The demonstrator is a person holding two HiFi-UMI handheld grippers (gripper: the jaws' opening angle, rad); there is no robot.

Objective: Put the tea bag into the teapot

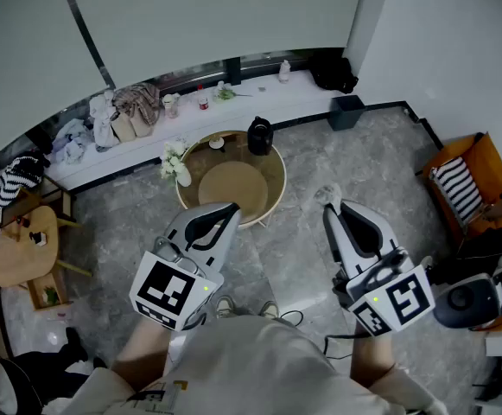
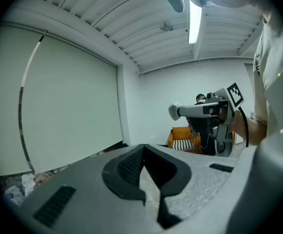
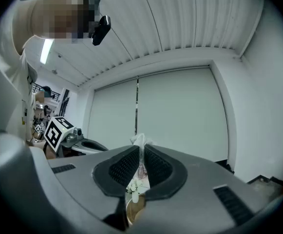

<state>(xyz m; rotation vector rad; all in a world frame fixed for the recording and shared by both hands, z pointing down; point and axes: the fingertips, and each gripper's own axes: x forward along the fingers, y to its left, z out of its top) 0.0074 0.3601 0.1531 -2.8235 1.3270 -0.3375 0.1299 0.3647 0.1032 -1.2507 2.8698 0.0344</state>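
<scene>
I have the tea bag [image 3: 140, 141] pinched between my right gripper's [image 3: 140, 155] jaws, its white top poking above the pads, in the air short of the round table [image 1: 278, 175]. The black teapot [image 1: 259, 135] stands toward the table's far edge, about eleven o'clock from that gripper. My left gripper [image 2: 143, 150] is pressed together on nothing. This looks like the carry; next I must reach forward, centre the bag over the pot's mouth, then release.
</scene>
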